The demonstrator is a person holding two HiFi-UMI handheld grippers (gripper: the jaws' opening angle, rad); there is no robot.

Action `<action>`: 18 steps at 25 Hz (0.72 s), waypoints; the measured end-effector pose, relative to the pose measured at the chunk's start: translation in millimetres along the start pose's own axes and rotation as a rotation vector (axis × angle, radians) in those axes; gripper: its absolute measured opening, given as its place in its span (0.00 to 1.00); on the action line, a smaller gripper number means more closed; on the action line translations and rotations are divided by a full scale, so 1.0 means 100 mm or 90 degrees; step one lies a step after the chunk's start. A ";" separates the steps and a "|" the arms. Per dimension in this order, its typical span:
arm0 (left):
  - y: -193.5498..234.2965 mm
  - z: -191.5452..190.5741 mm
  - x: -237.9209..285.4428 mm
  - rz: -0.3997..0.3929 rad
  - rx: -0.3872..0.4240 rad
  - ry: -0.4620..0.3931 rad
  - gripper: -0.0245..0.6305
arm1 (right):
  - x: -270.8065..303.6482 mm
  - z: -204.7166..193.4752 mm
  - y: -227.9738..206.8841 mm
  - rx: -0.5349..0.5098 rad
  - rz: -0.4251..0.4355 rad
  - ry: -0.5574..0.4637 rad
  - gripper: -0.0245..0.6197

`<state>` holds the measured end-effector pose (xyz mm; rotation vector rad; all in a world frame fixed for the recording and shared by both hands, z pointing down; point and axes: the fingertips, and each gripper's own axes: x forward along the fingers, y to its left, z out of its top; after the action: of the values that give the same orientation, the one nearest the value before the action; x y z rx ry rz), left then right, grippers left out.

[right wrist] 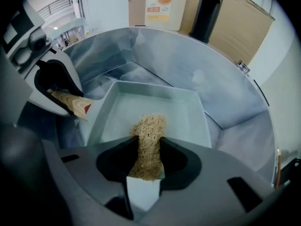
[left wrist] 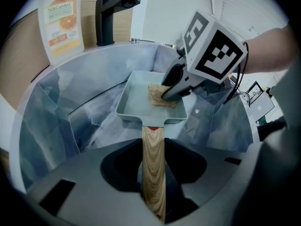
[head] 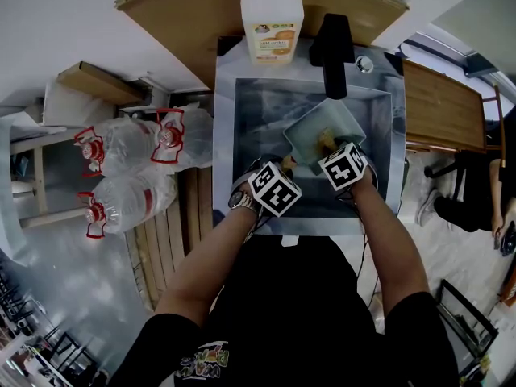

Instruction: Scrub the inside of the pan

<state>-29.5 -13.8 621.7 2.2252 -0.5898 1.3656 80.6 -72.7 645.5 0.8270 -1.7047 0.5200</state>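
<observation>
Pale green pan (right wrist: 155,102); wood-grain handle (left wrist: 153,164); tan scrubber (right wrist: 148,135); grey steel sink (right wrist: 188,60).

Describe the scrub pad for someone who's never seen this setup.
Look in the steel sink, at the square pale-green pan inside it. The scrub pad is the tan clump inside the pan, pinched in the right gripper; unlike the smooth wooden handle, it's coarse and fibrous.
</observation>
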 end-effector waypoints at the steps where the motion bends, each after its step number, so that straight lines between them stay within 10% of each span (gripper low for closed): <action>1: 0.00 0.00 0.00 0.000 0.000 0.000 0.27 | 0.00 -0.01 -0.04 -0.002 -0.008 0.002 0.26; 18: 0.01 0.00 0.01 0.003 0.001 -0.001 0.27 | 0.03 -0.08 -0.68 -0.066 -0.185 0.052 0.26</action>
<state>-29.2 -15.1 623.0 2.2278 -0.5941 1.3675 136.0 -112.5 646.2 0.9463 -1.4908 0.2620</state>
